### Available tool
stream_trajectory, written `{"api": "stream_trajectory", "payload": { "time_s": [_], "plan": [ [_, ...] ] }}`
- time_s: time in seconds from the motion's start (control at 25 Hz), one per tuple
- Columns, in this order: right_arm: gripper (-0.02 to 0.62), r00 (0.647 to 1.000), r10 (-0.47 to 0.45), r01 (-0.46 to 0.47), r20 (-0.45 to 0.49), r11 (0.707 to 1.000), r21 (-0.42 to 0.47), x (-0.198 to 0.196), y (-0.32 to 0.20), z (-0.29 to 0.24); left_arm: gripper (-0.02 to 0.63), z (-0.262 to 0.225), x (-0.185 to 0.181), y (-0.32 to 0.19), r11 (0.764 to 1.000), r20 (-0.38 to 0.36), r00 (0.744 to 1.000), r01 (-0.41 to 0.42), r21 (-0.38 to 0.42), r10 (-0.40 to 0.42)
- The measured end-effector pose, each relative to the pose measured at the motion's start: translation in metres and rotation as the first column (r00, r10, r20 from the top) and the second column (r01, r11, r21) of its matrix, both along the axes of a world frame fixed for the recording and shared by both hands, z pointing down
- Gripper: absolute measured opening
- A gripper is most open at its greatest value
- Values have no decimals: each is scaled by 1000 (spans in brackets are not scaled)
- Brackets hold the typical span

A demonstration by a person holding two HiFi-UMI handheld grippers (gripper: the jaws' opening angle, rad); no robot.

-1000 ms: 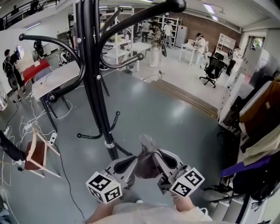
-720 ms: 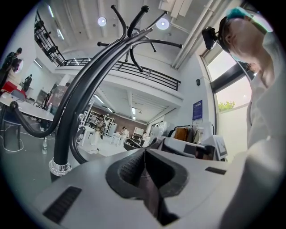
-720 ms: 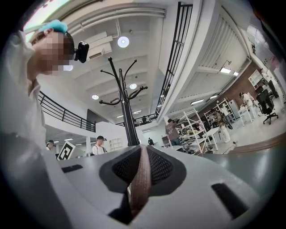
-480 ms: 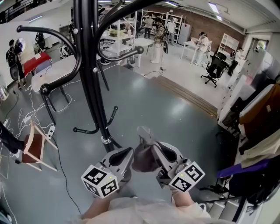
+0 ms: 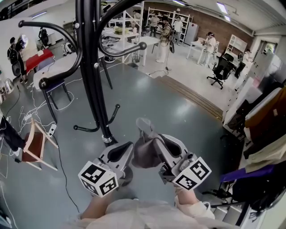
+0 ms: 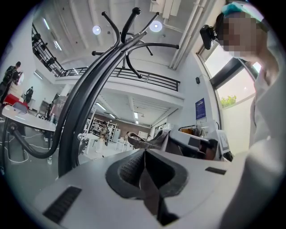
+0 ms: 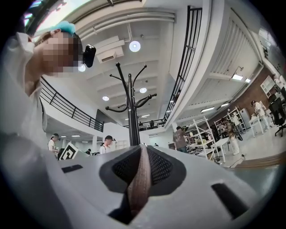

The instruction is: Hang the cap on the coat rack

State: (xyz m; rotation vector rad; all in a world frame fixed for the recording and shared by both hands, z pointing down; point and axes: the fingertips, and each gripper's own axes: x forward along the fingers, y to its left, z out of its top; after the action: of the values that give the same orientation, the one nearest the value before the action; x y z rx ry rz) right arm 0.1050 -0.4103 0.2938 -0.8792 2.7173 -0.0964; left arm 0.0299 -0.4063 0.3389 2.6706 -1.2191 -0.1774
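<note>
The left gripper has its jaws closed on a thin edge of the cap, which bunches just beyond the tips. The rack rises ahead and left, its hooks spreading overhead.

Both arms are out in front of me, held low and close together. My left hand-held gripper angles in from the left and my right hand-held gripper from the right, so the tips nearly meet. The left jaws are pressed tight on a dark fold of the cap, and the right jaws pinch a brown strip of its edge. The two marker cubes sit just ahead of my wrists, and my forearms are tucked in near my body.
</note>
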Motion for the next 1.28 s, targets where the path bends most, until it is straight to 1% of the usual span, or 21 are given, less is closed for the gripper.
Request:
{"api": "stream_trajectory", "payload": {
  "time_s": [0.08, 0.2, 0.56, 0.72, 1.04, 1.16, 1.28],
  "plan": [
    [35, 1000, -8, 8, -3, 1000, 16, -1, 0, -6, 17, -4, -1, -2, 1000, -8, 1000, 14, 13, -14],
    [35, 1000, -15, 15, -3, 999, 51, 0, -1, -16, 17, -9, 2, -4, 999, -22, 1000, 11, 45, -10],
    [35, 999, -41, 40, 1, 986, 164, 3, -10, -64, 17, -67, 14, -12, 987, -5, 1000, -16, 159, 17],
    [35, 999, -51, 51, -4, 973, 227, 3, -14, -86, 17, -86, 19, -15, 978, 2, 1000, -25, 208, 25],
    [35, 999, -39, 32, 13, 941, 338, 14, -18, -135, 17, -121, 18, -17, 958, 29, 999, -24, 287, 16],
    [35, 999, -36, 20, 36, 929, 370, 17, -20, -151, 17, -131, 16, -19, 951, 29, 1000, -14, 310, 6],
    [35, 998, -36, 13, 52, 919, 395, 19, -22, -166, 17, -135, 10, -21, 950, 18, 1000, -3, 313, -3]
  ]
}}
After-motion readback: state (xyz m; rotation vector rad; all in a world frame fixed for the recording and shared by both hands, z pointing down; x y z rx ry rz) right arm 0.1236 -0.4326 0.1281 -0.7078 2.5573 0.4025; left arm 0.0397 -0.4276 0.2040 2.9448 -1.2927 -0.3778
